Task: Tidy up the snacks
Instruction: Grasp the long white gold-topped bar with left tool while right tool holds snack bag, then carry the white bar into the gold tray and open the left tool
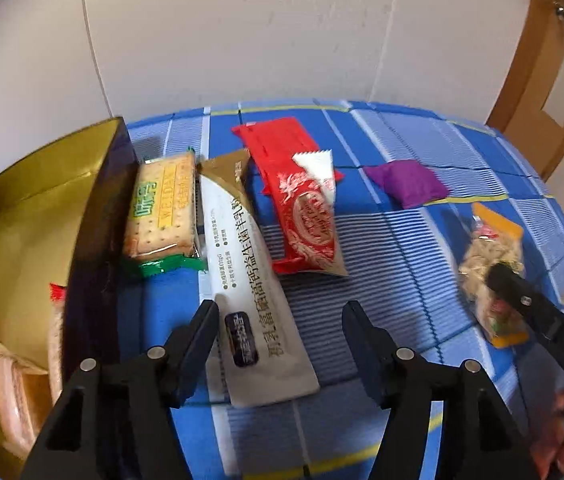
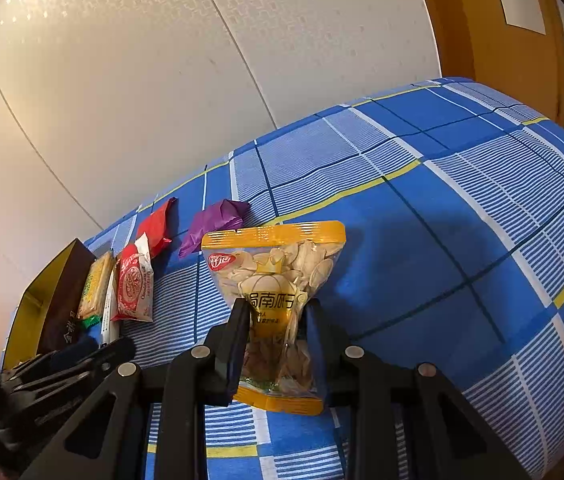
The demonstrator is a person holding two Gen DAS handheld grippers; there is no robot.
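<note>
Pumpkin-seed bag (image 2: 277,292) sits pinched in the closed right tool (image 2: 277,320), low over the blue plaid cloth (image 2: 422,240). Left tool (image 1: 277,320) gapes empty, straddling the white stick pack (image 1: 241,264). Gold box (image 1: 21,208) lies at 9 o'clock; carry the bag there level, release low.
</note>
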